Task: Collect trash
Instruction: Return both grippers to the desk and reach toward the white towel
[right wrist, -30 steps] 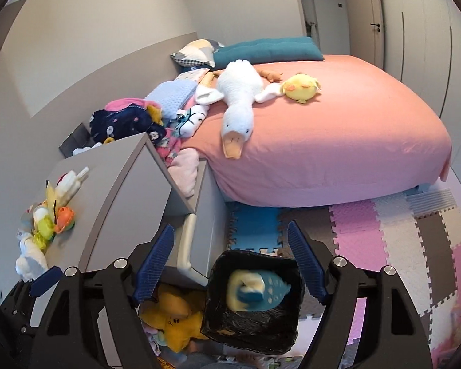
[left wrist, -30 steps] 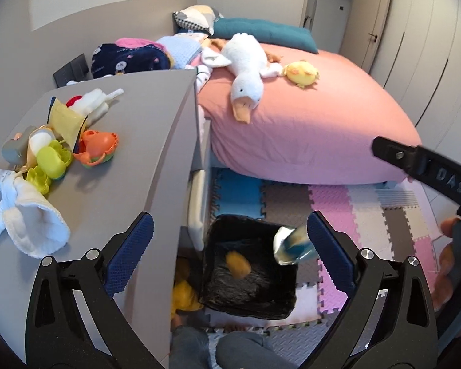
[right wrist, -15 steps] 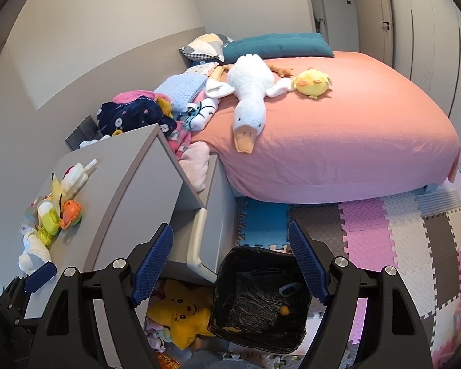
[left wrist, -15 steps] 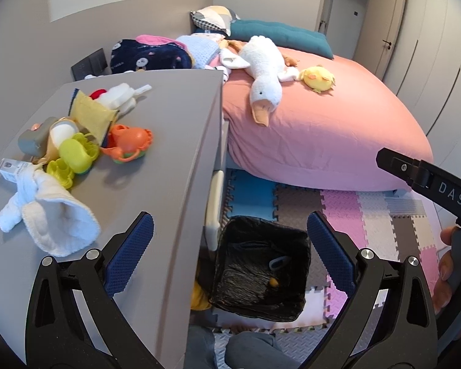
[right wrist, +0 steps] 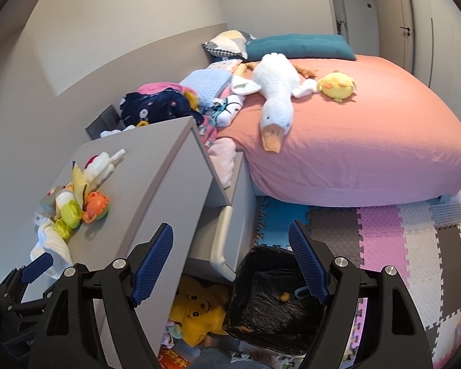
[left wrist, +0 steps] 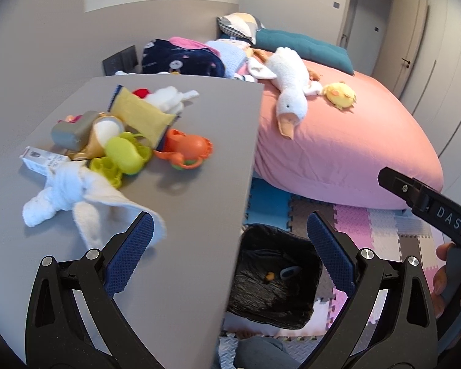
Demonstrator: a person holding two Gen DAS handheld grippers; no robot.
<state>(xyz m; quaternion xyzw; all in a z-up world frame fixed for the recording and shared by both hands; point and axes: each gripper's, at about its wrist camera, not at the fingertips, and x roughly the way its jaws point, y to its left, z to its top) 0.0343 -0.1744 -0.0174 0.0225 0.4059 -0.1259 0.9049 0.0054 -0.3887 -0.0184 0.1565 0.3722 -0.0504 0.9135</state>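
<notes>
**A:** What lies at the far left of this bedroom?

**B:** A grey nightstand (left wrist: 181, 184) carries a heap of odds and ends: a knotted white cloth (left wrist: 73, 190) nearest the camera, a small white box (left wrist: 38, 160) touching it, lime-green plastic toys (left wrist: 124, 153), an orange toy (left wrist: 186, 149) and a yellow packet (left wrist: 138, 115) leaning among them.

**A:** And the left gripper (left wrist: 229, 247)?

**B:** Its blue-padded fingers are spread wide with nothing between them. One pad hangs over the cloth's edge, the other over the floor.

**A:** Where is the trash?

**B:** In the black-lined bin (left wrist: 292, 307) on the floor just beside the nightstand. A small orange scrap (left wrist: 269, 275) and a blue-grey piece (left wrist: 289, 272) lie at its bottom.

**A:** The right gripper (right wrist: 230, 261)?

**B:** Released as well, jaws apart and empty, above the bin (right wrist: 252, 323) and the nightstand's pulled-out drawer (right wrist: 221, 240). A yellow plush (right wrist: 196, 310) sits beneath that drawer.

**A:** Further right?

**B:** A pink-sheeted bed (right wrist: 368, 141) holds a white goose plush (right wrist: 273, 95) and a yellow chick plush (right wrist: 336, 86); coloured foam mats (right wrist: 408, 246) cover the floor.
</notes>
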